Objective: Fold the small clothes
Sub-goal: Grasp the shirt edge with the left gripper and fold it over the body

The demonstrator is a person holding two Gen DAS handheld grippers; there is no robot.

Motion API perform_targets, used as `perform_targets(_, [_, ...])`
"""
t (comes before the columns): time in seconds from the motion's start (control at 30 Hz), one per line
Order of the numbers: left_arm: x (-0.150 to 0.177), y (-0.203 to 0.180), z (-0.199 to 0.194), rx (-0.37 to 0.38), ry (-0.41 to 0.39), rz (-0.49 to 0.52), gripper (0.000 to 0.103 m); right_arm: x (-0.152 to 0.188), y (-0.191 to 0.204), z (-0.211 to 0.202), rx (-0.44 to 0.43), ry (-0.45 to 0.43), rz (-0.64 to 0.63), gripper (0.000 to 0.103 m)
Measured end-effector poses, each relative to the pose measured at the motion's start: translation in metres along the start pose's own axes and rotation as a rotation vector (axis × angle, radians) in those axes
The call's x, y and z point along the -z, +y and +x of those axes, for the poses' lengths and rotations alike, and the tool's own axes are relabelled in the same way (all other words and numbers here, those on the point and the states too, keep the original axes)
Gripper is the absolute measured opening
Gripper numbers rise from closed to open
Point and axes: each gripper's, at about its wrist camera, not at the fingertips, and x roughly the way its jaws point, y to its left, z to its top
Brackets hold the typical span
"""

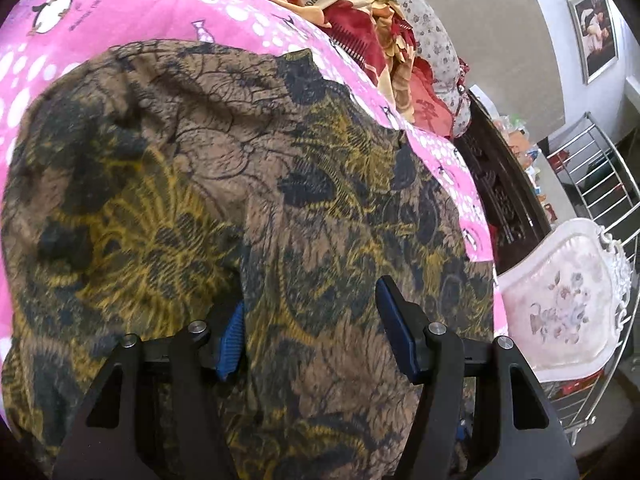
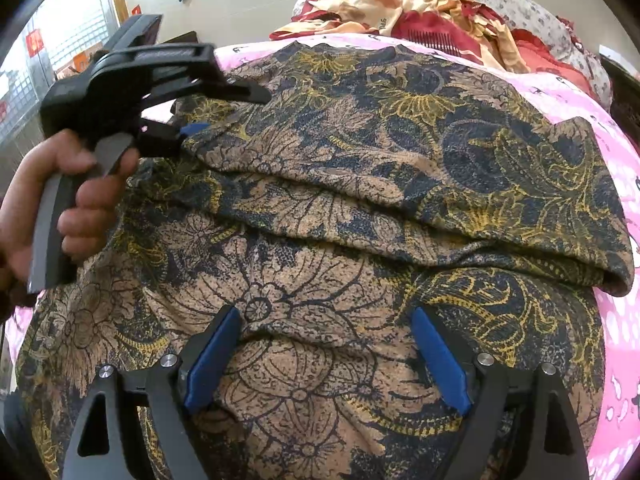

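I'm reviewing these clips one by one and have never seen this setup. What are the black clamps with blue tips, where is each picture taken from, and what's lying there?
There is no robot here: a person holds a hand-operated gripper in each hand, black frames with two blue-padded fingers. Each picture comes from a camera mounted on one gripper, looking forward along its fingers.

In the left wrist view, the left gripper is spread open over a brown, navy and yellow floral-print garment. One blue pad sits partly behind a fold of cloth; whether it grips anything I cannot tell.

In the right wrist view, the right gripper is also open above the same garment, touching or nearly so. That view also shows the person's left hand holding the other gripper at the garment's far edge.

The garment lies on a pink penguin-print blanket, partly folded over. A red and cream crumpled fabric pile sits behind.
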Motion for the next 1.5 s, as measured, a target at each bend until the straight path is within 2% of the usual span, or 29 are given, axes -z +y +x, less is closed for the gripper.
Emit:
perform_targets(0.03, [0.0, 0.0, -0.001, -0.008, -0.008, 0.001, 0.046, 0.0, 0.0, 0.0, 0.0, 0.0, 0.001, 0.086])
perform_targets(0.07, [0.0, 0.0, -0.003, -0.043, -0.018, 0.006, 0.027, 0.0, 0.0, 0.0, 0.0, -0.001, 0.001, 0.086])
perform_targets(0.13, [0.001, 0.0, -0.003, -0.093, -0.018, 0.007, 0.01, 0.0, 0.0, 0.0, 0.002, -0.001, 0.0, 0.087])
perform_targets(0.17, [0.003, -0.001, -0.004, -0.109, -0.025, 0.016, 0.006, -0.001, -0.001, 0.001, 0.002, -0.002, 0.0, 0.087])
perform_targets(0.23, [0.007, -0.009, -0.016, -0.133, -0.056, 0.055, 0.005, -0.001, -0.002, 0.001, 0.002, -0.001, 0.001, 0.087])
perform_targets(0.37, [0.011, -0.029, -0.067, -0.089, -0.151, 0.125, 0.005, -0.001, -0.001, 0.002, 0.01, 0.001, -0.005, 0.087])
perform_targets(0.4, [0.012, -0.032, -0.089, -0.086, -0.196, 0.15, 0.005, -0.001, -0.001, 0.002, 0.013, 0.002, -0.006, 0.087])
perform_targets(0.47, [0.01, -0.026, -0.111, -0.119, -0.242, 0.171, 0.005, 0.0, 0.0, 0.002, 0.019, 0.001, -0.01, 0.087])
perform_targets(0.53, [0.006, -0.007, -0.12, -0.17, -0.235, 0.15, 0.005, 0.0, 0.002, 0.002, 0.022, 0.002, -0.012, 0.087])
perform_targets(0.63, [0.007, 0.018, -0.117, -0.125, -0.183, 0.076, 0.005, -0.001, 0.002, 0.002, 0.016, 0.003, -0.007, 0.088])
perform_targets(0.7, [0.012, 0.016, -0.106, -0.109, -0.148, 0.071, 0.005, -0.001, 0.002, 0.003, 0.017, 0.002, -0.008, 0.088])
perform_targets(0.73, [0.014, 0.012, -0.099, -0.089, -0.129, 0.077, 0.013, 0.0, 0.003, 0.002, 0.017, 0.002, -0.009, 0.088])
perform_targets(0.77, [0.016, 0.006, -0.09, -0.073, -0.107, 0.085, 0.032, 0.0, 0.003, 0.002, 0.017, 0.002, -0.009, 0.088])
perform_targets(0.8, [0.017, 0.001, -0.081, -0.069, -0.089, 0.097, 0.044, 0.0, 0.003, 0.002, 0.018, 0.003, -0.009, 0.088])
perform_targets(0.83, [0.018, -0.004, -0.071, -0.089, -0.081, 0.118, 0.062, 0.0, 0.003, 0.002, 0.017, 0.002, -0.009, 0.088])
perform_targets(0.87, [0.018, -0.007, -0.064, -0.108, -0.085, 0.132, 0.065, 0.0, 0.002, 0.002, 0.014, 0.002, -0.007, 0.088])
perform_targets(0.97, [0.012, -0.004, -0.035, -0.179, -0.045, 0.144, 0.065, 0.0, 0.002, 0.002, 0.011, 0.001, -0.005, 0.088])
perform_targets(1.0, [0.011, 0.001, -0.023, -0.193, -0.005, 0.138, 0.065, 0.0, 0.002, 0.002, 0.011, 0.001, -0.005, 0.088])
perform_targets(1.1, [0.014, 0.002, -0.016, -0.177, 0.006, 0.171, 0.065, 0.0, 0.002, 0.002, 0.009, 0.0, -0.003, 0.088])
perform_targets(1.23, [0.021, -0.001, -0.018, -0.085, 0.071, 0.195, 0.065, 0.0, 0.001, 0.002, 0.003, -0.001, 0.001, 0.088])
perform_targets(1.37, [0.031, 0.0, -0.025, 0.014, 0.113, 0.179, 0.065, -0.001, -0.001, 0.002, -0.001, -0.001, 0.003, 0.089])
perform_targets(1.5, [0.028, 0.001, -0.023, 0.059, 0.105, 0.144, 0.065, -0.001, 0.0, 0.002, -0.001, 0.0, 0.003, 0.089])
